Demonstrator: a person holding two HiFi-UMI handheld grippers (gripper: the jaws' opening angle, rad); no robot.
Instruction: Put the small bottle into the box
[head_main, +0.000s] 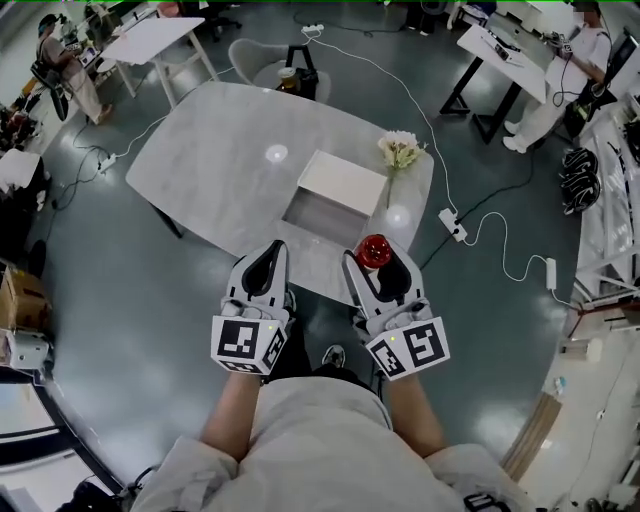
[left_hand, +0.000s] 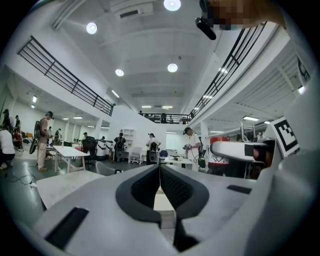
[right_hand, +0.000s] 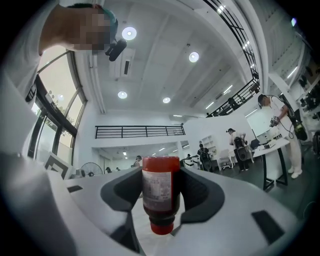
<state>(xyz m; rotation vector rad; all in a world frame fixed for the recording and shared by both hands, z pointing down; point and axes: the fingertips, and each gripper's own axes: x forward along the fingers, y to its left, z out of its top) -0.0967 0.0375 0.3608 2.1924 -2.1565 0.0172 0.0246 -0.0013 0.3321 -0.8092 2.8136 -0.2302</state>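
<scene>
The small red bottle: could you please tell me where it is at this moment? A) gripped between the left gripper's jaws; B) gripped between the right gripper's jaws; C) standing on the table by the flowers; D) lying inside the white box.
B: in the right gripper view the bottle sits clamped between the jaws of the right gripper, while the left gripper is shut on nothing.

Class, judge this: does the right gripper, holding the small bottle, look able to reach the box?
Probably yes: the right gripper holds the small bottle just short of the box, with nothing between; the flowers stand aside.
</scene>
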